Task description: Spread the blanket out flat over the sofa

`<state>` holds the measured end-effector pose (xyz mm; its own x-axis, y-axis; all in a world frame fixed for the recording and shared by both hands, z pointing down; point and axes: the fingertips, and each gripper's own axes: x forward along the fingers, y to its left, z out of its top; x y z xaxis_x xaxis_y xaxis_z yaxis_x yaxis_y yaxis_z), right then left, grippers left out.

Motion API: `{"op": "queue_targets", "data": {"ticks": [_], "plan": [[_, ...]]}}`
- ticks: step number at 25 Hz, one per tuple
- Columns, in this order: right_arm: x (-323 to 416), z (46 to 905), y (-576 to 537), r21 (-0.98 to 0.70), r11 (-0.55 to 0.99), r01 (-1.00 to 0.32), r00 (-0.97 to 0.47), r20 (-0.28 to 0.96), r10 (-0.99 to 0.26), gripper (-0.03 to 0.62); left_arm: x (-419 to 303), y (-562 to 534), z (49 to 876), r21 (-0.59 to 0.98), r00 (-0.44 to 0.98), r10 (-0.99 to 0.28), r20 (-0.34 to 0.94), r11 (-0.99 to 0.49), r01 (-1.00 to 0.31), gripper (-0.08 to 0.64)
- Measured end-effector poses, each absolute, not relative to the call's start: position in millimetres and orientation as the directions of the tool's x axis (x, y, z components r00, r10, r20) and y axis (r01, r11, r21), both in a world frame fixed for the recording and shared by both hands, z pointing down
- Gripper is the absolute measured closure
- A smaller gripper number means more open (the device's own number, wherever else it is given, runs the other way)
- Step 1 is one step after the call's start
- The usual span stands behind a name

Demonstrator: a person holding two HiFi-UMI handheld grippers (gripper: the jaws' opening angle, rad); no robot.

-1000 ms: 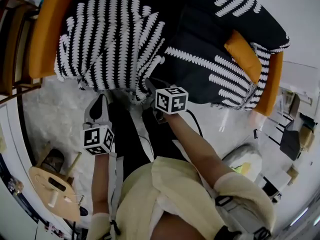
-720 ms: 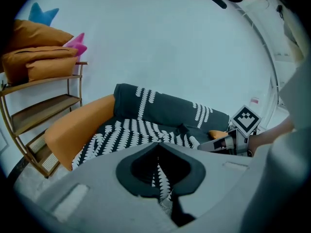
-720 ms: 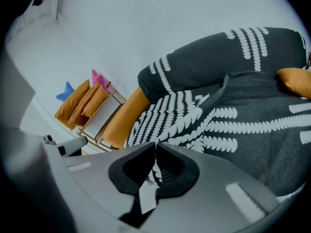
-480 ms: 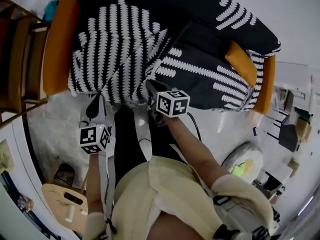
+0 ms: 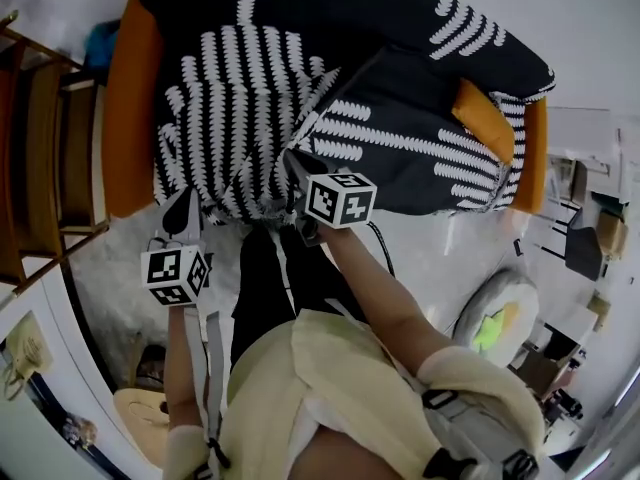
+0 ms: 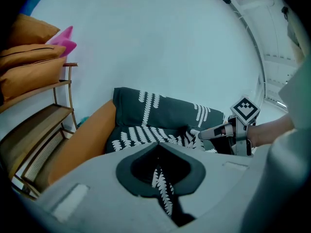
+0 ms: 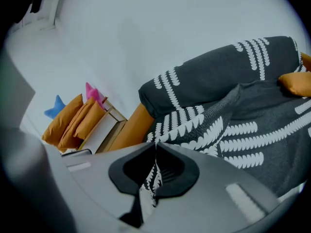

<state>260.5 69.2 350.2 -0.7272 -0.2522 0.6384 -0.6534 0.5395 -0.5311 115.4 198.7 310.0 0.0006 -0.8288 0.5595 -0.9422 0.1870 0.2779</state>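
Two grippers pinch the blanket at the front of the sofa.

Room: pale floor lies open betw. sofa front and the person. A wooden shelf stands just beside the sofa's left arm, w/ clutter and a round cushion off to the right. Hidden: the black-and-white blanket covers seat and backrest, so only the orange arms show, plus an orange cushion poking out at right. The sofa top is cut off by the frame in head view. Grip: left gripper has its jaws closed on a fold of the hem, as does the right gripper. In head view both sit at the blanket's near edge, left gripper by the hanging corner, right gripper nearer mid-seat, apart from each other.
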Motion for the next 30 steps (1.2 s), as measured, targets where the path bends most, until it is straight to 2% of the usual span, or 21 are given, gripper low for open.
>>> {"op": "queue_targets", "data": {"ticks": [17,25,30], "plan": [[159,330,10,-0.671,0.54,-0.508,-0.845,0.509,-0.162,0.58,60,113,293,0.242,-0.059,-0.821,0.568,0.236,-0.941,0.557],[135,321,-7,-0.692,0.512,-0.509,-0.855,0.474,-0.209,0.58,42,99,303,0.278,-0.013,-0.826,0.564,0.205,-0.938,0.557],[119,308,-30,-0.678,0.499,-0.539,-0.841,0.468,-0.272,0.58,22,76,307,0.287,0.068,-0.819,0.569,0.12,-0.951,0.557]]}}
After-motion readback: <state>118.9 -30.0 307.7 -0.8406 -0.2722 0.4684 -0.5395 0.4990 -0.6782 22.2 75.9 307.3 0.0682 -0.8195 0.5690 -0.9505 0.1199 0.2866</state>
